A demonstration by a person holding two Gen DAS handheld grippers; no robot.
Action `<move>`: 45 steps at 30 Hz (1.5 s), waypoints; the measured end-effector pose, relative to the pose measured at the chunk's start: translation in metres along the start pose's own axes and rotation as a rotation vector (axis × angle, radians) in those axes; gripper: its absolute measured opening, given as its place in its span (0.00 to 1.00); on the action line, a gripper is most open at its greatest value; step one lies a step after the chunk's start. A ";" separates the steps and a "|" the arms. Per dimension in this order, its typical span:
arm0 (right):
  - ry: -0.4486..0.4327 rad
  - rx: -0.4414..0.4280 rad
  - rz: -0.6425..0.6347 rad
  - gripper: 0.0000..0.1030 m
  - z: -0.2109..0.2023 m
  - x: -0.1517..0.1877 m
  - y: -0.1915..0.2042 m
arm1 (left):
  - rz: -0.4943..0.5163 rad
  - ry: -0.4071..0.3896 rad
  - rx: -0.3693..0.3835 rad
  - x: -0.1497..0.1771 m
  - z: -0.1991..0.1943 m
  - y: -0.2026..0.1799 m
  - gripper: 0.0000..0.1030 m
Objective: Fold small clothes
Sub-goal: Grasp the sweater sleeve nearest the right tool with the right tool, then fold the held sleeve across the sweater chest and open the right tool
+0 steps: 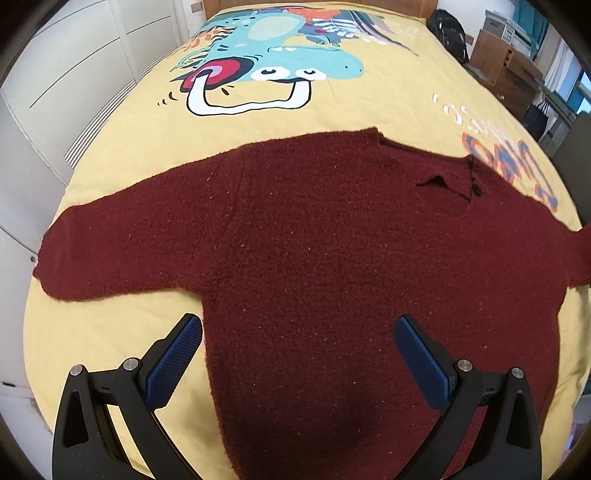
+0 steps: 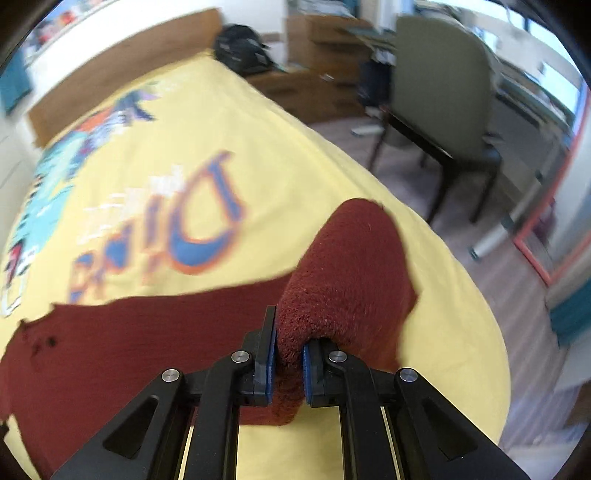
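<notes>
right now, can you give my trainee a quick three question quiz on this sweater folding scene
1. True or false: the left gripper is shut on the maroon sweater.
2. What does the right gripper hold? A) sweater sleeve B) bedspread C) nothing
3. Fill in: the sweater lies on a ____ cartoon-print bedspread.

Key: 1 false, it hovers open over the sweater's lower body; 2 A, sleeve; 3 yellow.

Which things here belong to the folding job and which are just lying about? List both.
Part of the job:
maroon sweater, spread flat
its right sleeve, pinched in the right gripper
left gripper, open over the hem
yellow cartoon bedspread, the work surface

Just lying about:
black bag
green chair
wooden drawers
</notes>
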State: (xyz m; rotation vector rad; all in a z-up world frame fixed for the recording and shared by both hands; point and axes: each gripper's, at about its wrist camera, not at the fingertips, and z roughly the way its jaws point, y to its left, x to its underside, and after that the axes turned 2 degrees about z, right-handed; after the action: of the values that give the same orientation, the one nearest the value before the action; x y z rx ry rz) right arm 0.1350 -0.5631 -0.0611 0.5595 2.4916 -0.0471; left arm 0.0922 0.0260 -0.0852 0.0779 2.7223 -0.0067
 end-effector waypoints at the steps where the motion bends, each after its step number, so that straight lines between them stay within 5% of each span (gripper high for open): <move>1: -0.012 -0.017 -0.016 0.11 -0.006 -0.004 0.013 | -0.003 -0.004 -0.003 0.000 -0.001 0.001 0.99; 15: -0.071 -0.321 -0.219 0.11 -0.058 -0.004 0.212 | 0.012 -0.075 0.001 -0.013 -0.014 0.017 0.99; 24: 0.115 -0.419 -0.337 0.11 -0.012 0.067 0.311 | -0.019 -0.056 0.001 -0.016 -0.008 0.031 0.99; 34: 0.326 -0.392 -0.343 0.12 0.053 0.151 0.324 | -0.011 -0.025 -0.018 -0.005 0.001 0.037 0.99; 45: 0.349 -0.348 -0.363 0.21 0.063 0.159 0.325 | -0.007 -0.008 -0.025 0.000 0.004 0.036 0.99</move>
State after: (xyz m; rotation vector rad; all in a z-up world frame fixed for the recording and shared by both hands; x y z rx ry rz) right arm 0.1807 -0.2162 -0.1722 -0.0382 2.8200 0.3666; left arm 0.0959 0.0618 -0.0880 0.0614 2.7140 0.0246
